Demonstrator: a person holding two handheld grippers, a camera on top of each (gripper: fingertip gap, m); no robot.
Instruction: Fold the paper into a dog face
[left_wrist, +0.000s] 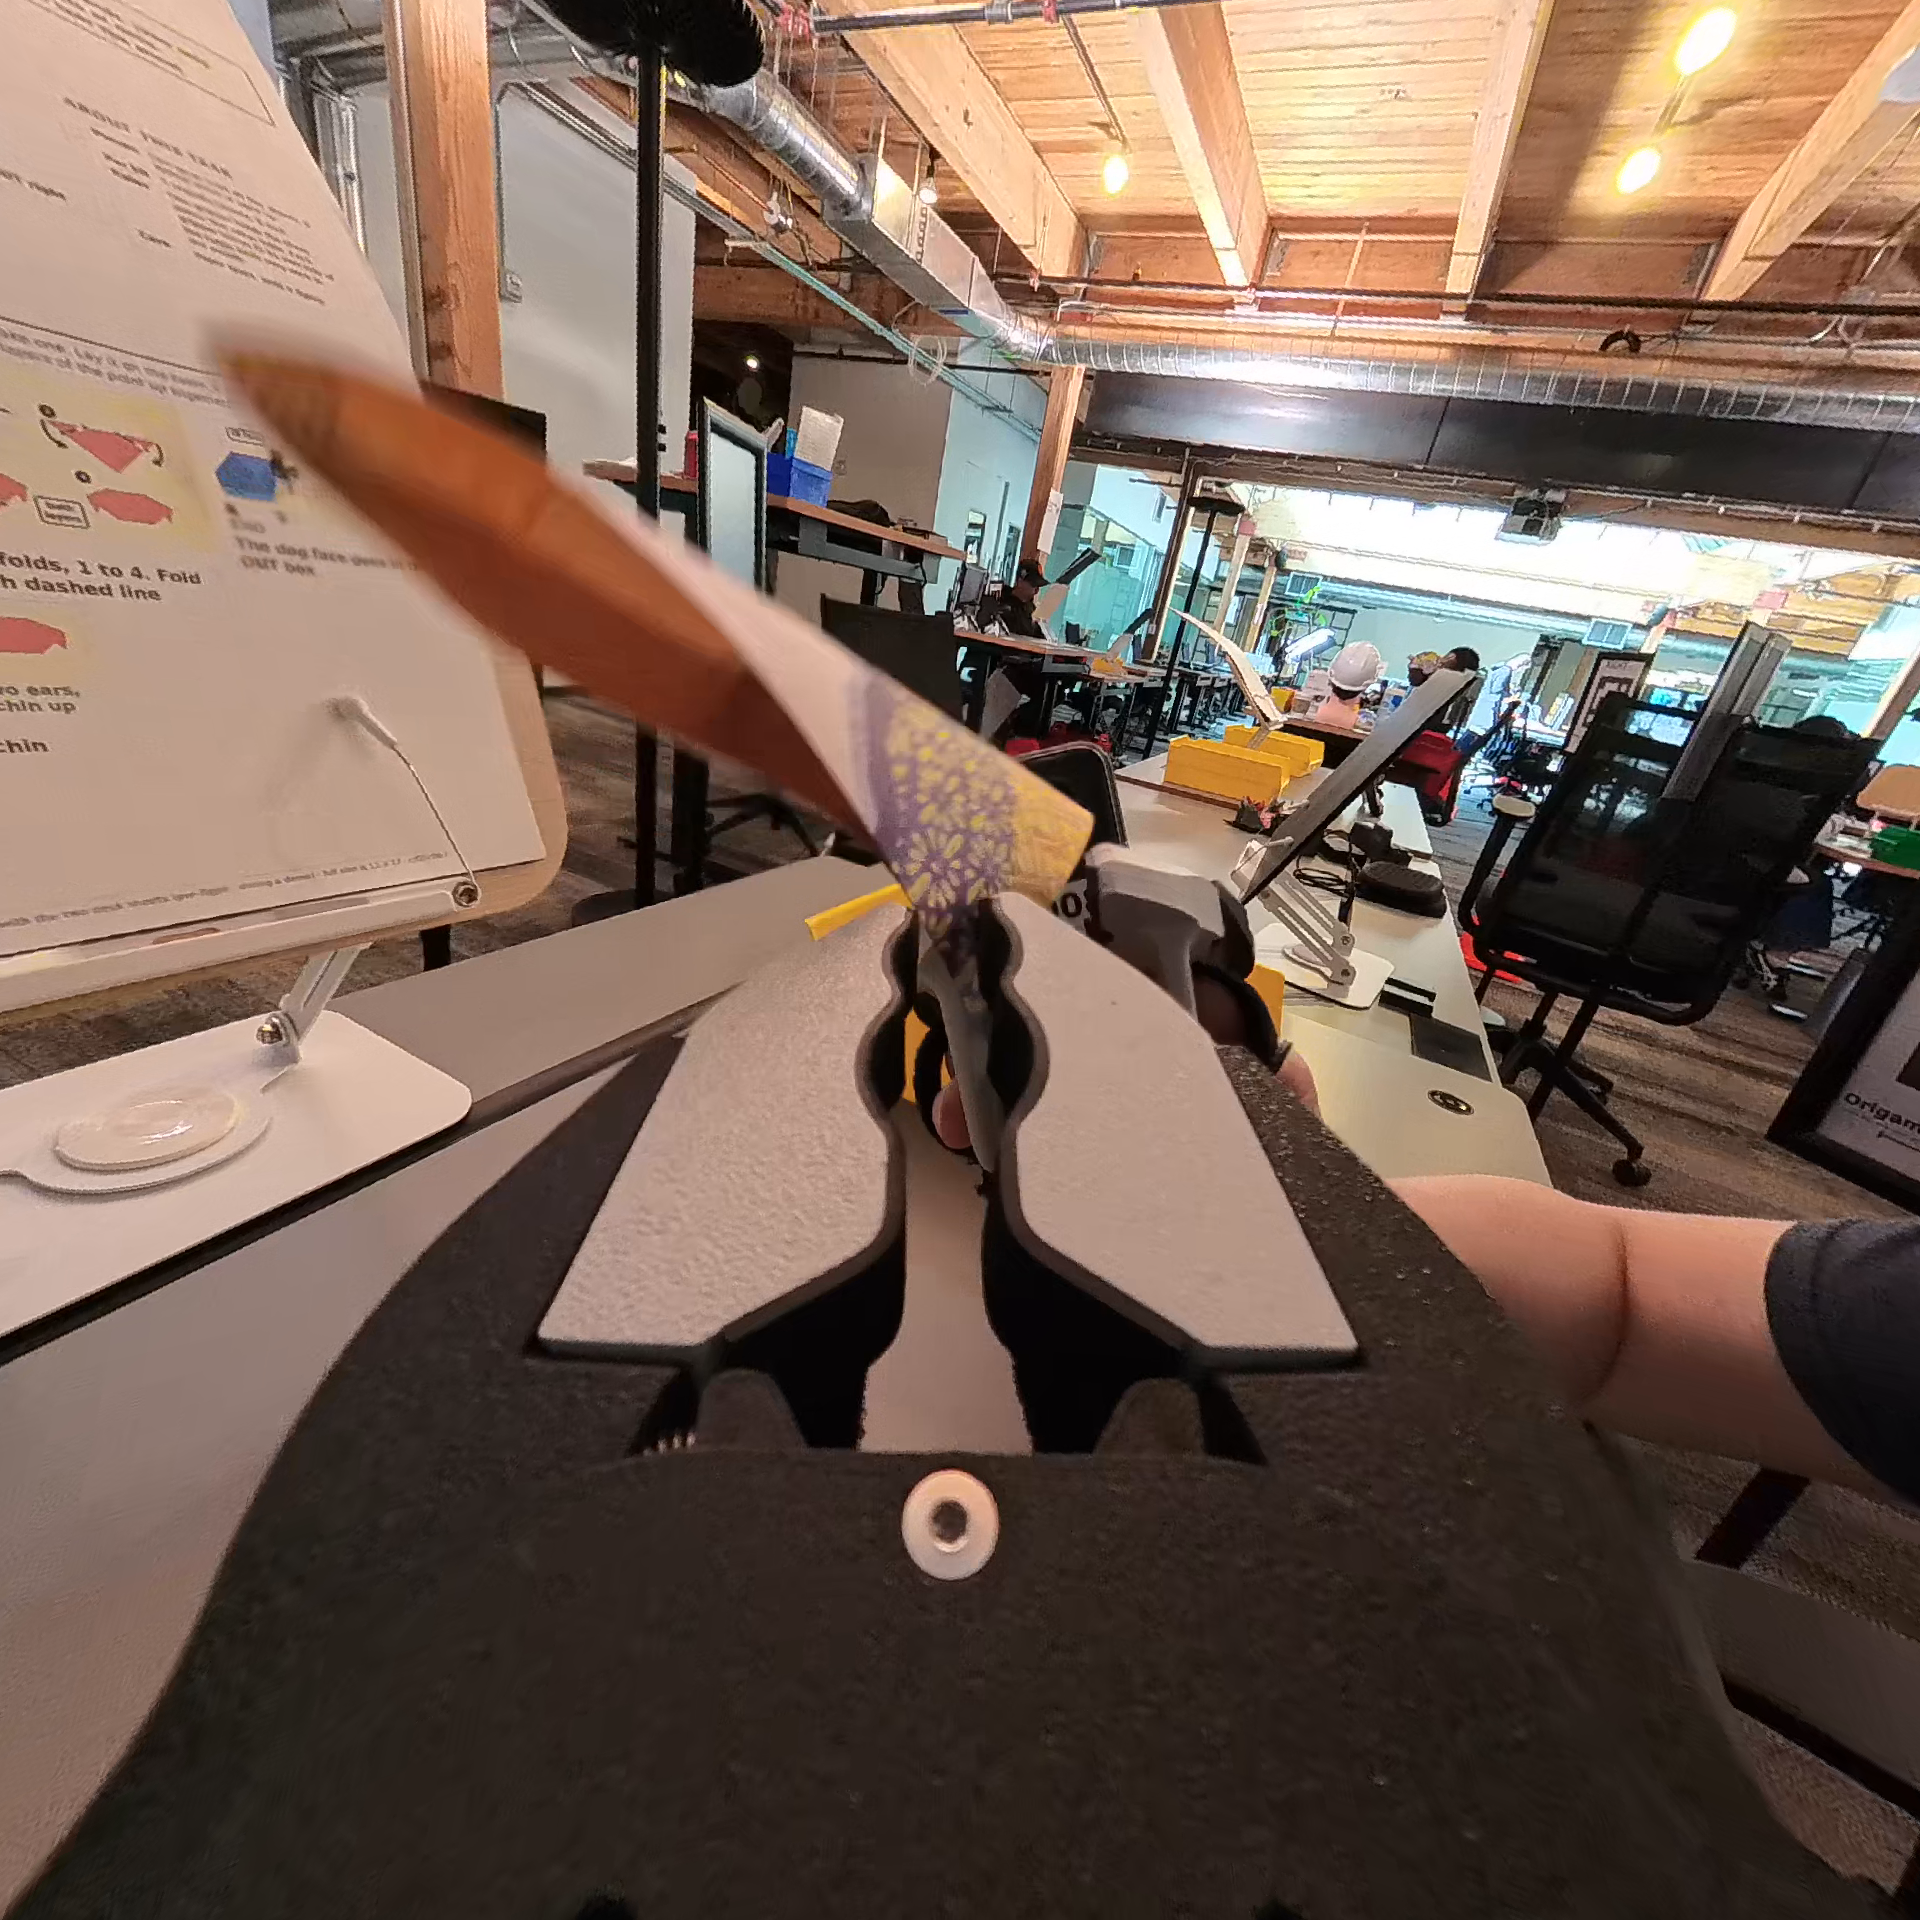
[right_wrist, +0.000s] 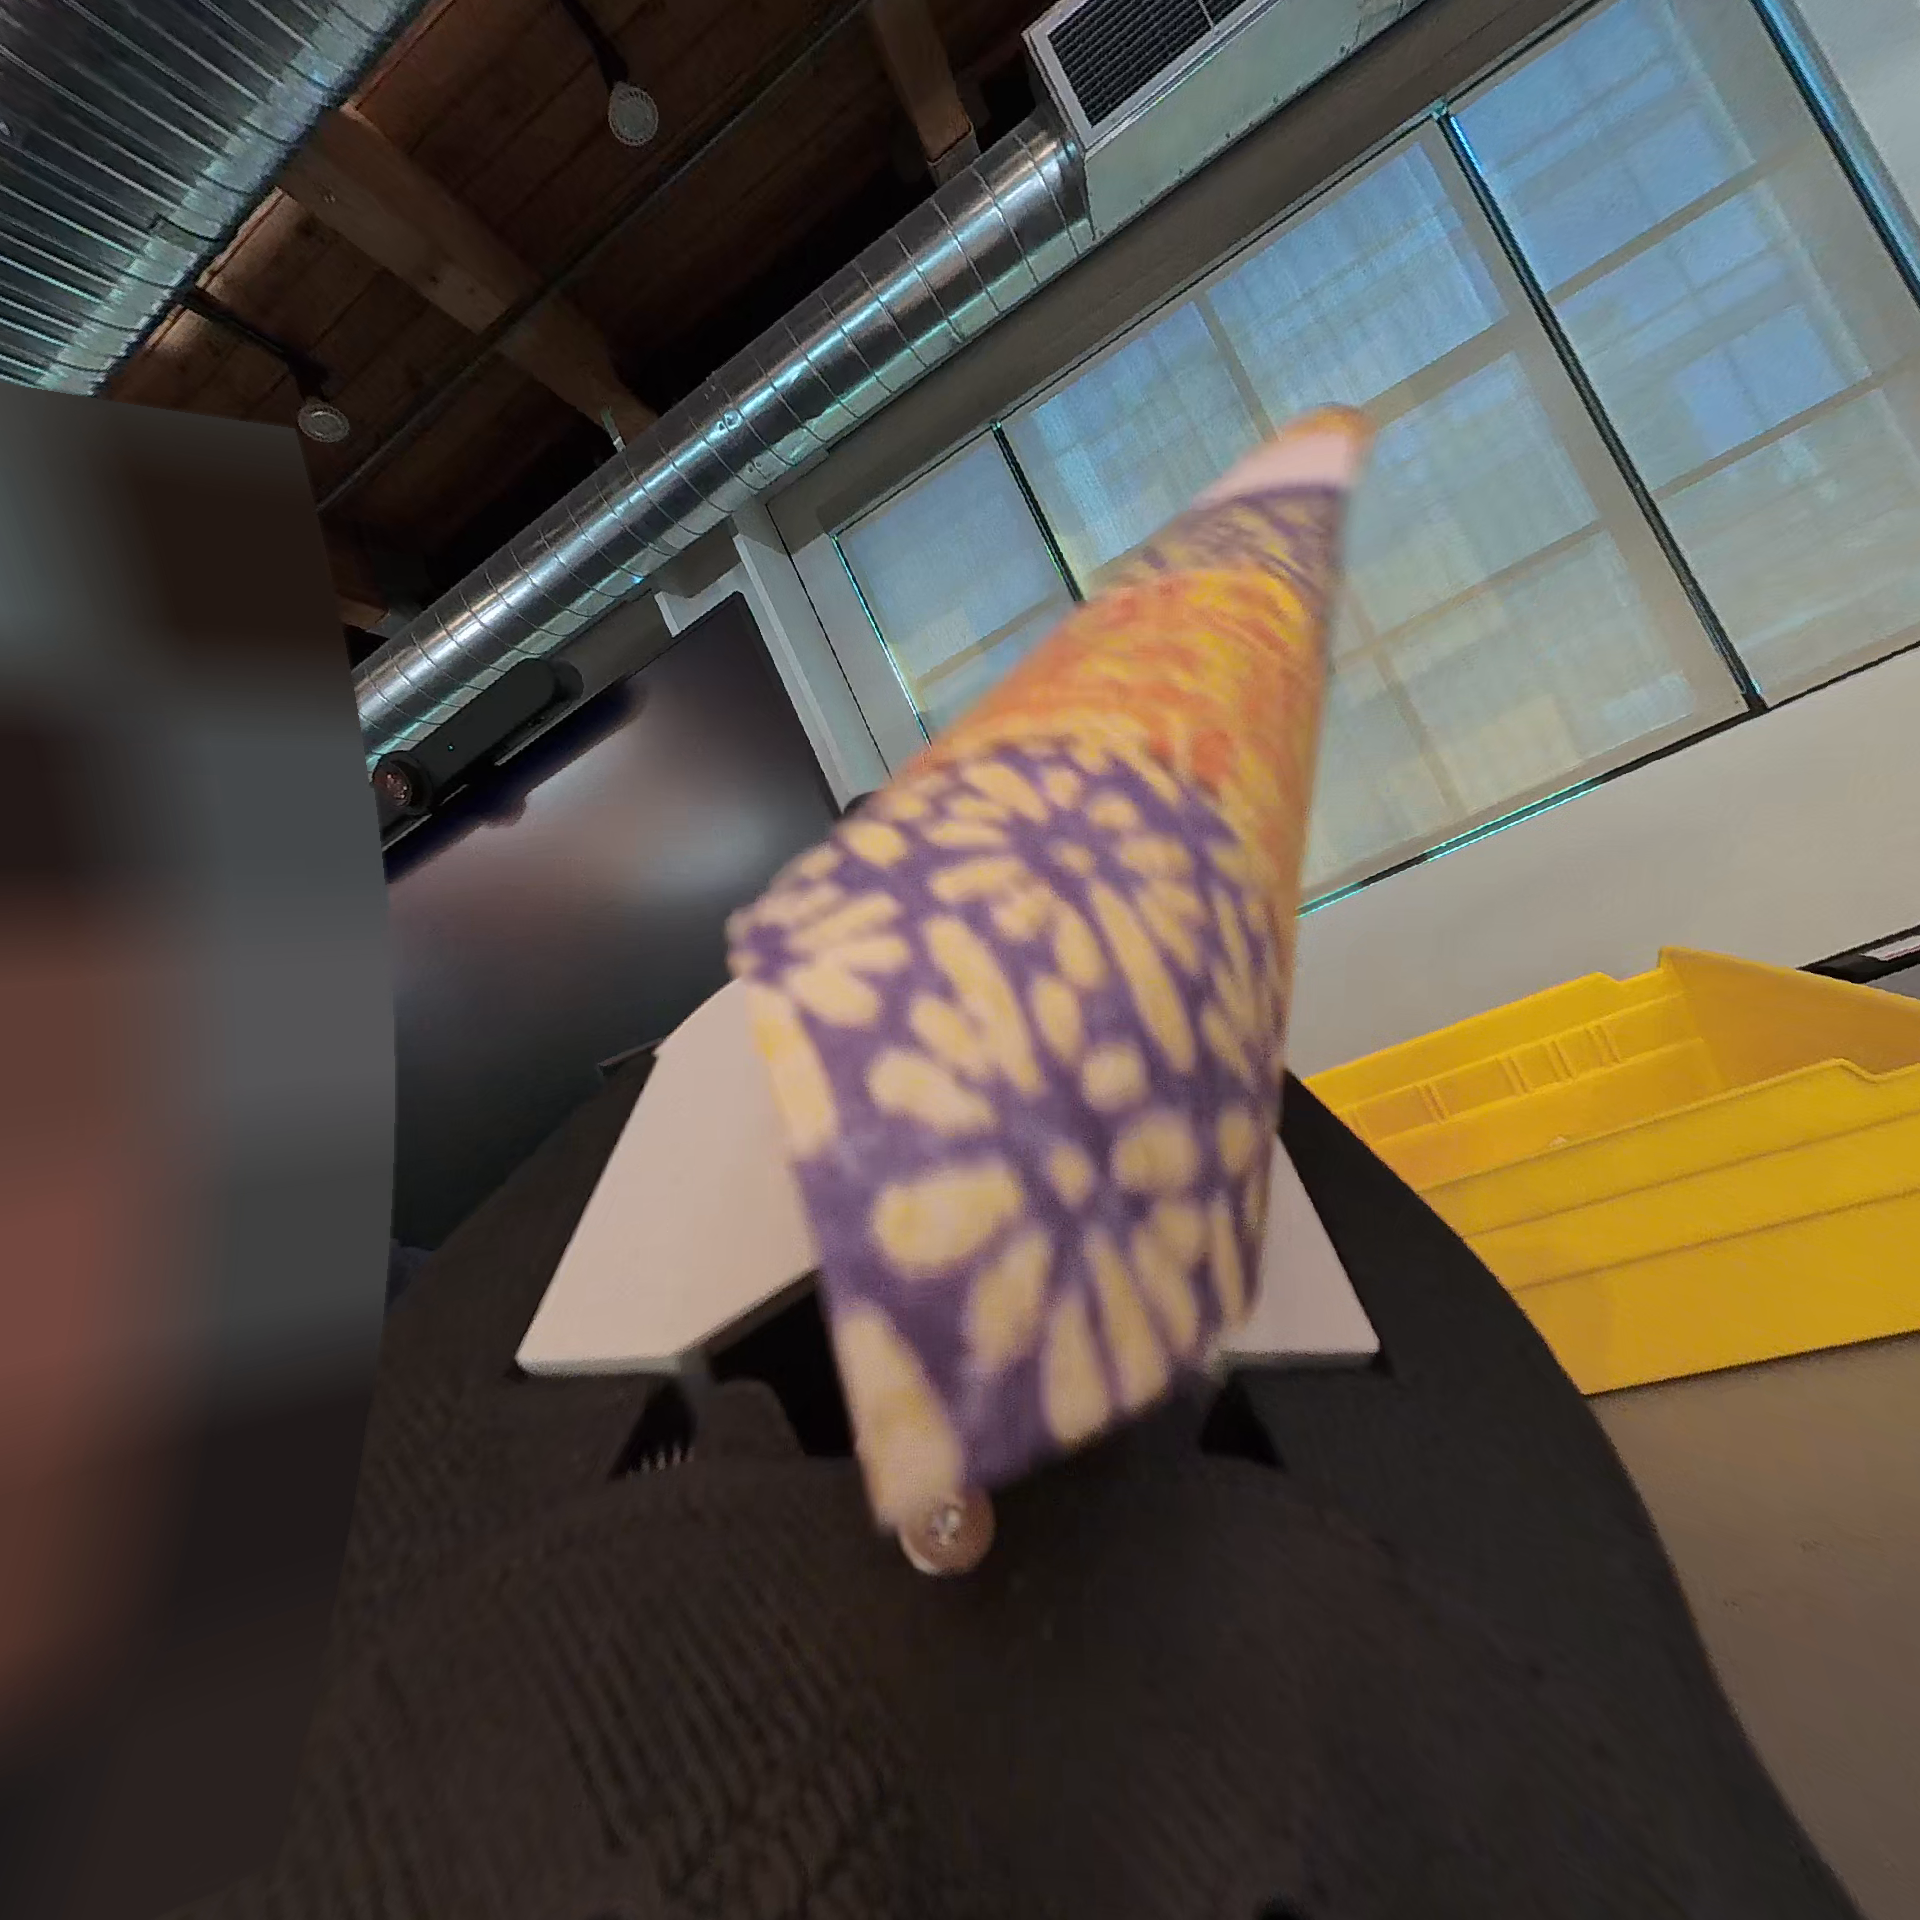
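The paper (left_wrist: 582, 603) is folded, with a purple and yellow flower print, an orange part and a white back. My left gripper (left_wrist: 956, 940) is shut on its lower end, above the table, and the paper sticks up and to the left. My right gripper (left_wrist: 1153, 914) shows just beyond, at the paper's right corner, held by a hand. In the right wrist view the paper (right_wrist: 1049, 1039) lies along my right gripper (right_wrist: 1039, 997) and hides its tips. Its grey fingers (right_wrist: 665, 1195) stand close together on the paper.
An instruction sheet on a white stand (left_wrist: 208, 582) stands at the left on the grey table (left_wrist: 156, 1403). A yellow bin (right_wrist: 1662, 1195) sits to the right of my right gripper. A person's forearm (left_wrist: 1558, 1309) reaches in from the right. Desks and a black chair (left_wrist: 1662, 852) stand behind. Both grippers' tips are close together, under 4 cm apart.
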